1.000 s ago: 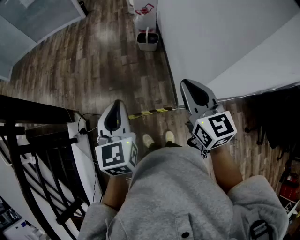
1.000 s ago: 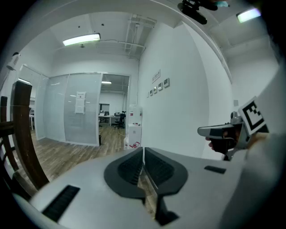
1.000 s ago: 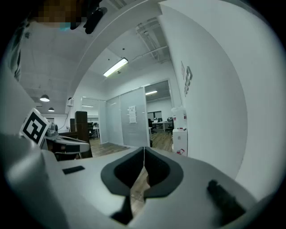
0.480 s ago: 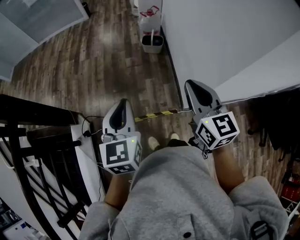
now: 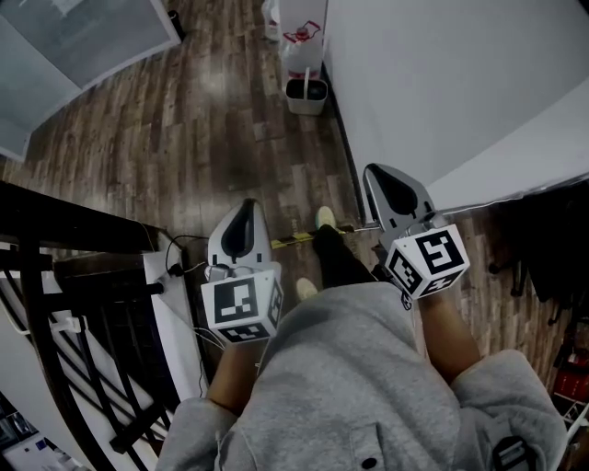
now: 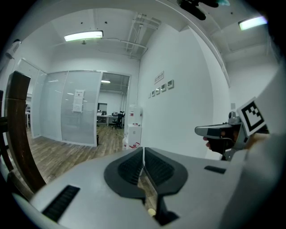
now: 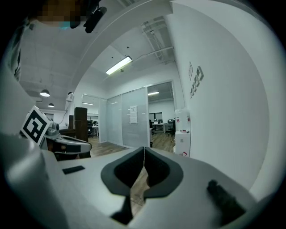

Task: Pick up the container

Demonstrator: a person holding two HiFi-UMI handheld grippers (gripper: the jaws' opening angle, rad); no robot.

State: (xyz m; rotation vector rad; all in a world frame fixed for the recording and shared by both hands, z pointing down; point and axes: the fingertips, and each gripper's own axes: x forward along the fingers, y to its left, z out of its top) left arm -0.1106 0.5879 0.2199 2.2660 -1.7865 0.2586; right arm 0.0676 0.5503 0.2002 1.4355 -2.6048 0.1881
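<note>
I see no container within reach of either gripper. A small white bin with a dark handle (image 5: 306, 90) stands on the wooden floor by the white wall, far ahead of both grippers. My left gripper (image 5: 246, 213) is held out in front of the person's waist, its jaws shut with nothing between them (image 6: 143, 154). At the same height on the other side, my right gripper (image 5: 383, 177) is also shut and empty (image 7: 144, 154). Each gripper shows in the other's view: the right one (image 6: 223, 132) and the left one (image 7: 67, 144).
A white cabinet-like unit (image 5: 301, 23) stands beyond the bin against the wall (image 5: 442, 83). A black railing (image 5: 74, 276) runs at the left. Glass partitions (image 6: 67, 107) close off an office ahead. Yellow-black tape (image 5: 294, 239) crosses the floor by the person's shoe (image 5: 325, 218).
The person has walked forward: the bin and the white unit sit lower and nearer in the head view, and one foot has stepped ahead. Both grippers stay shut and empty.
</note>
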